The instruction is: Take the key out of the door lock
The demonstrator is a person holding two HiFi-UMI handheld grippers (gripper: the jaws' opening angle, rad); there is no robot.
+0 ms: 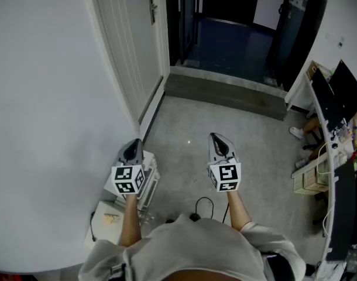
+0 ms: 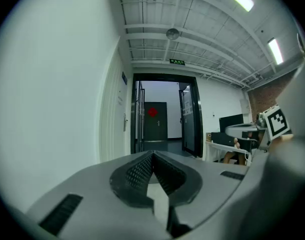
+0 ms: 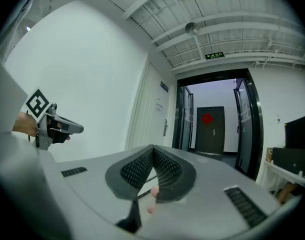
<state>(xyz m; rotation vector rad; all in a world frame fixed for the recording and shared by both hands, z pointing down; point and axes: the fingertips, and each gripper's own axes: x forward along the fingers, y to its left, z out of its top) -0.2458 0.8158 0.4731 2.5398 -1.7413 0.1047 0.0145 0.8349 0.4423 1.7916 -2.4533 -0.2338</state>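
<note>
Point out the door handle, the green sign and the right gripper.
Door handle (image 1: pixel 151 9): head view, on the middle of the handle.
Green sign (image 3: pixel 215 55): right gripper view, on its lit face.
Right gripper (image 1: pixel 216 137): head view, at its closed tips.

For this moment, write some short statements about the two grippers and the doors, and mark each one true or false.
1. The left gripper has its jaws closed with nothing between them. True.
2. The right gripper holds a key. False: its jaws are closed and no key shows between them.
3. In the head view, the white door with the handle stands left of the open doorway. True.
4. One gripper touches that handle. False: both are held over the floor, apart from the door.
5. A dark door with a red ornament shows beyond the doorway. True.
</note>
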